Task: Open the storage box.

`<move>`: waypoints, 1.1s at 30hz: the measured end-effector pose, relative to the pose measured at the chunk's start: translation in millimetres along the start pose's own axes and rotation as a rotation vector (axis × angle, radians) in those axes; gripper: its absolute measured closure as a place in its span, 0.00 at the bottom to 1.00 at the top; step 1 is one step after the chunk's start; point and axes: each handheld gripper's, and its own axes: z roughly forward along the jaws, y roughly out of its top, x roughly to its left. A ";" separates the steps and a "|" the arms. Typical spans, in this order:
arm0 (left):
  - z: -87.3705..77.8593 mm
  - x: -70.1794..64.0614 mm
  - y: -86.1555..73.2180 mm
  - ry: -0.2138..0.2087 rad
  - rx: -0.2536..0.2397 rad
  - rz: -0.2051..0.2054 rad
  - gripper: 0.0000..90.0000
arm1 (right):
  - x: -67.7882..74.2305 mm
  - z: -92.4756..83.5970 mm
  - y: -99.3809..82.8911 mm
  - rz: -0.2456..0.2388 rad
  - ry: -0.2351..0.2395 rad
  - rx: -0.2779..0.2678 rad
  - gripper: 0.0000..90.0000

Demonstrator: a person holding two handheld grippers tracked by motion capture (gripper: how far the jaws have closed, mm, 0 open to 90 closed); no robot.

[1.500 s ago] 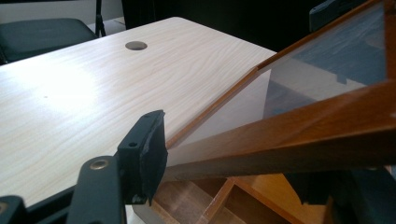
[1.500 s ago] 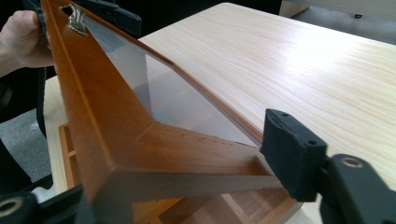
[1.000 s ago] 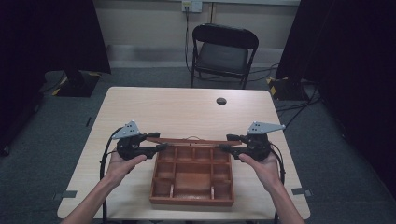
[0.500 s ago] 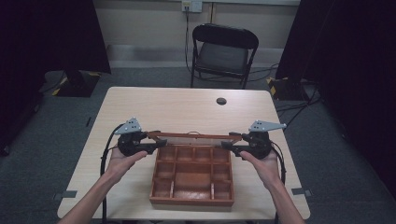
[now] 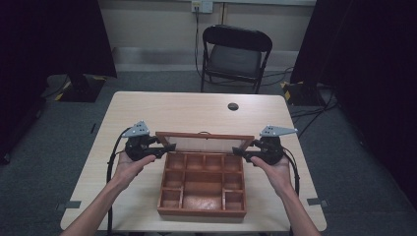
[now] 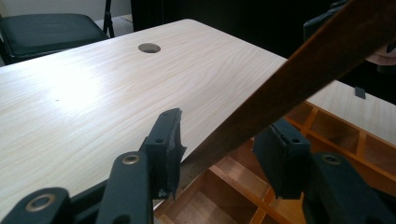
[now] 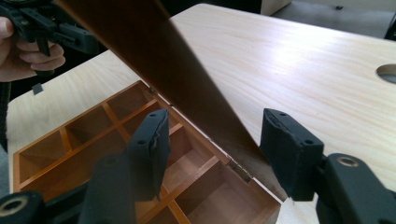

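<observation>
The wooden box sits on the near half of the table, right in front of you. Its lid stands up along the far edge, on small metal hinges. The lid's long side runs from your left to your right, and it leans back a little, away from you. The box is brown, smooth wood, a bit shiny, with thin walls that cut it into many small square pockets and one bigger one near you.

Your left gripper is at the lid's left end. In the left gripper view the lid's edge runs between its black jaws, which have just been closing, but you cannot tell if the pads press on it. Your right gripper is at the lid's right end. Its jaws have just been opening, and they stand apart on either side of the lid with gaps showing.

The table is pale wood with a round hole near the far edge. A black folding chair stands behind the table. Nothing stands in the lid's way.
</observation>
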 end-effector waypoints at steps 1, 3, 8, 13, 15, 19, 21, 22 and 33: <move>0.2 0.8 0.3 -0.001 0.000 0.006 0.59 | -1.0 0.8 -0.2 0.000 0.002 0.008 0.46; 0.2 2.1 0.8 -0.004 0.004 0.005 0.59 | -4.2 2.9 -1.8 0.003 -0.002 0.021 0.46; 1.8 4.4 2.3 0.007 0.002 0.007 0.60 | -9.5 6.6 -2.5 0.011 -0.014 0.013 0.49; 3.9 7.9 4.2 0.014 0.002 0.006 0.62 | -14.0 14.4 -3.9 0.019 -0.021 0.021 0.53; 4.4 9.4 3.9 0.011 -0.004 0.007 0.62 | -15.0 16.2 -3.9 0.018 -0.031 0.020 0.57; 6.0 12.3 2.7 0.011 -0.020 -0.006 0.63 | -18.6 17.9 -4.0 0.026 -0.022 0.006 0.58; 7.3 13.5 2.1 0.009 -0.029 -0.012 0.63 | -19.2 18.5 -3.7 0.026 -0.027 0.005 0.58; 7.5 14.2 2.0 0.008 -0.030 -0.013 0.63 | -19.5 18.7 -3.4 0.025 -0.029 0.004 0.59; 15.7 22.0 -6.0 0.014 -0.002 -0.033 0.62 | -24.2 23.7 -3.9 0.033 -0.031 -0.015 0.59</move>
